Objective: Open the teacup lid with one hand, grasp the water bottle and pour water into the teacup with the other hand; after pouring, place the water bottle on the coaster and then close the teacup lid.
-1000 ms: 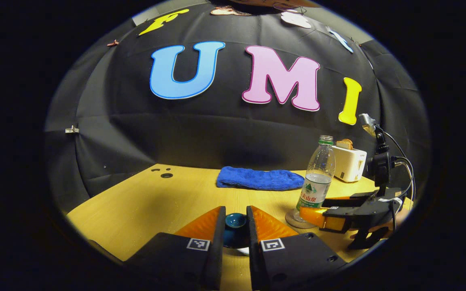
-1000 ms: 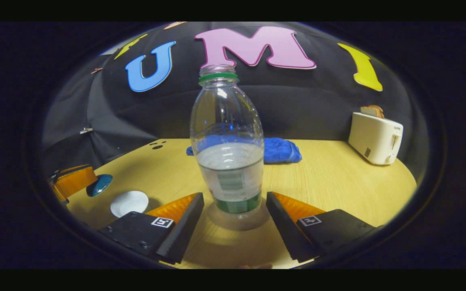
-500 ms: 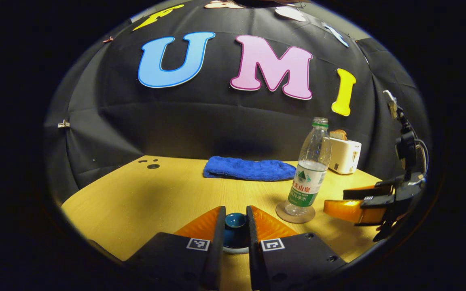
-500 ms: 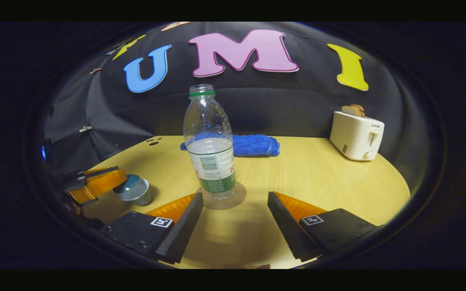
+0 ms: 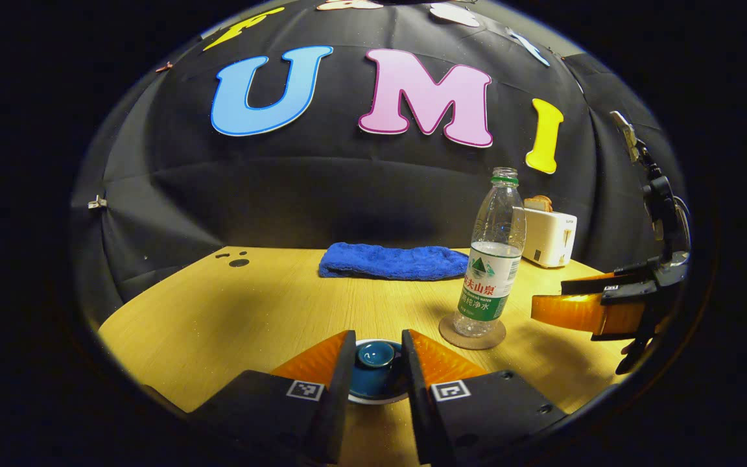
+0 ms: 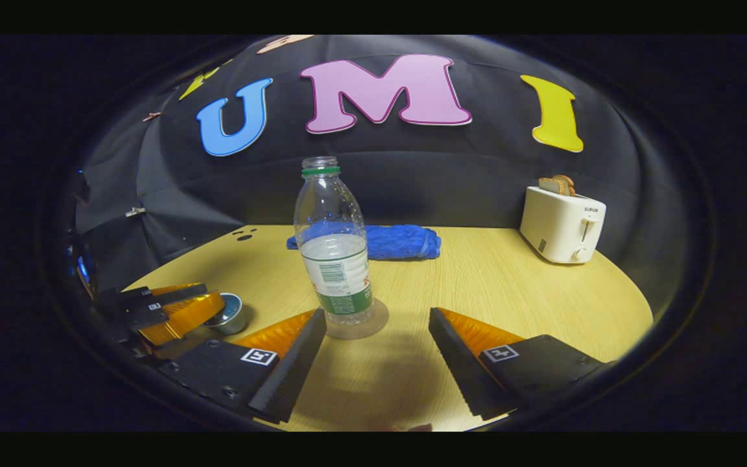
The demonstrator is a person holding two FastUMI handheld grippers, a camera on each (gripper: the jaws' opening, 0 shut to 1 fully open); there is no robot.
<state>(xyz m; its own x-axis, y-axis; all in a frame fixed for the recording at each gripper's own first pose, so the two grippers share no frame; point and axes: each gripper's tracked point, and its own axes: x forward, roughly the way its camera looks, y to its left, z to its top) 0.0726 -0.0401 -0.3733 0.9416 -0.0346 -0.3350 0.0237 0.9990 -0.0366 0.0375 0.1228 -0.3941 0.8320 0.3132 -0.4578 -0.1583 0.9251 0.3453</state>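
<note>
The wooden table [image 6: 516, 285] carries everything; at its back lie a blue towel [image 5: 393, 261] and a white toaster [image 6: 561, 224]; the water bottle [image 6: 334, 250] stands upright on the round coaster [image 5: 473, 334]; the right gripper [image 6: 377, 350] sits near it, fingers wide apart; the left gripper [image 5: 377, 363] has its fingers slightly parted either side of the knob of the teal lid [image 5: 375, 373], which lies on the teacup [image 6: 229, 314].

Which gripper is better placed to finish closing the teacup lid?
Left. The left gripper straddles the knob of the lid, already over the teacup. The right gripper is open, back from the water bottle on its coaster.
</note>
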